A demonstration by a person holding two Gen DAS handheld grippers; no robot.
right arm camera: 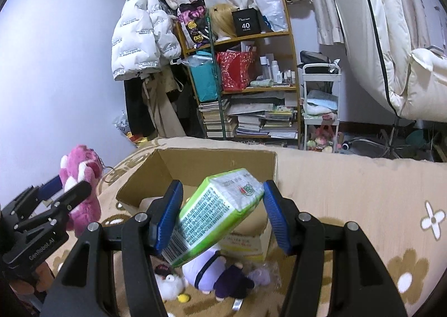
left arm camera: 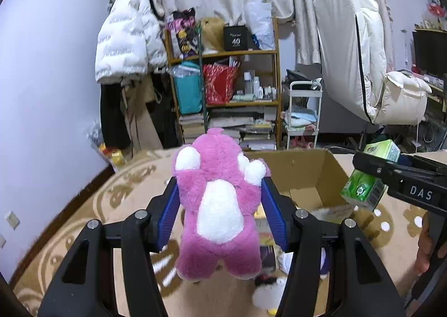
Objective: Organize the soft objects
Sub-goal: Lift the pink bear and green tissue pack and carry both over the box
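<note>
Left gripper point(left arm camera: 220, 205) clamps pink plush point(left arm camera: 219, 205), right gripper point(right arm camera: 222, 212) clamps green tissue pack point(right arm camera: 215, 213); both held just short of cardboard box point(right arm camera: 218, 162). Carry over box opening, lower, then release.

Between the pads of the left gripper point(left arm camera: 220, 205) — a plush bear point(left arm camera: 219, 205), raised above the blanket point(right arm camera: 349, 191), left of the cardboard box point(right arm camera: 218, 163). Between the pads of the right gripper point(right arm camera: 222, 215) — a tilted tissue pack point(right arm camera: 215, 213), over the box's near edge. On the blanket before the box, a few small plush toys point(right arm camera: 212, 275). Behind the box, against the wall, a shelf point(right arm camera: 251, 88); right of it, a small cart point(right arm camera: 321, 104).
</note>
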